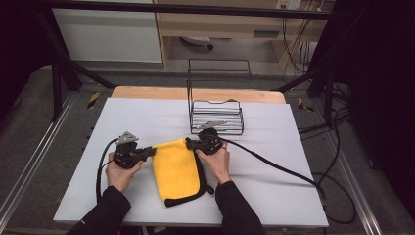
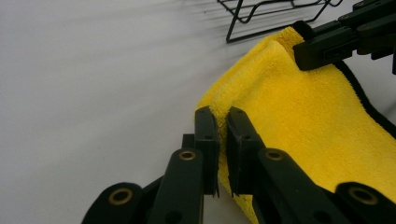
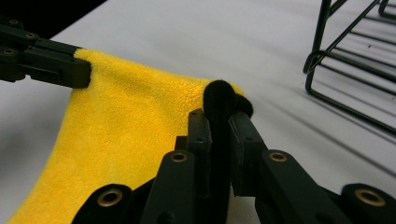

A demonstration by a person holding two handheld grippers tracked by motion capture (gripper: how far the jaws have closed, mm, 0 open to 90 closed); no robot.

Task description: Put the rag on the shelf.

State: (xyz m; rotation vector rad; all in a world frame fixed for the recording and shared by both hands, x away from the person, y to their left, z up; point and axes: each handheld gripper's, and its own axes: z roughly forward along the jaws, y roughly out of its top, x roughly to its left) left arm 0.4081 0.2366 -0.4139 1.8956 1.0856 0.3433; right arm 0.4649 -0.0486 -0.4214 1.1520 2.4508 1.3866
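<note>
At the left of the high view, the left hand point(image 1: 119, 171) holds the left gripper point(image 1: 150, 152), which points toward the middle of the white surface point(image 1: 274, 196). Its jaws are clamped on the far left corner of the cloth point(image 1: 175, 169); the left gripper view shows the yellow pile pinched between the two black pads, with the corner raised a little off the surface. A black cable loops from this gripper back toward the sleeve.

The cloth is yellow with black edging. It lies near the middle of the surface, slightly toward the person, its far edge stretched between the two grippers and its near end resting flat, the black trim curling around the near right corner.

The right gripper point(image 1: 191, 144) points left, held by the right hand point(image 1: 218, 159). Its jaws are closed on the far right corner of the cloth, and the right gripper view shows the black edging bunched between the pads. Its cable trails off to the right across the surface.

Just behind the right gripper stands a black wire rack point(image 1: 217, 110), near the far edge of the surface and apart from the cloth.
</note>
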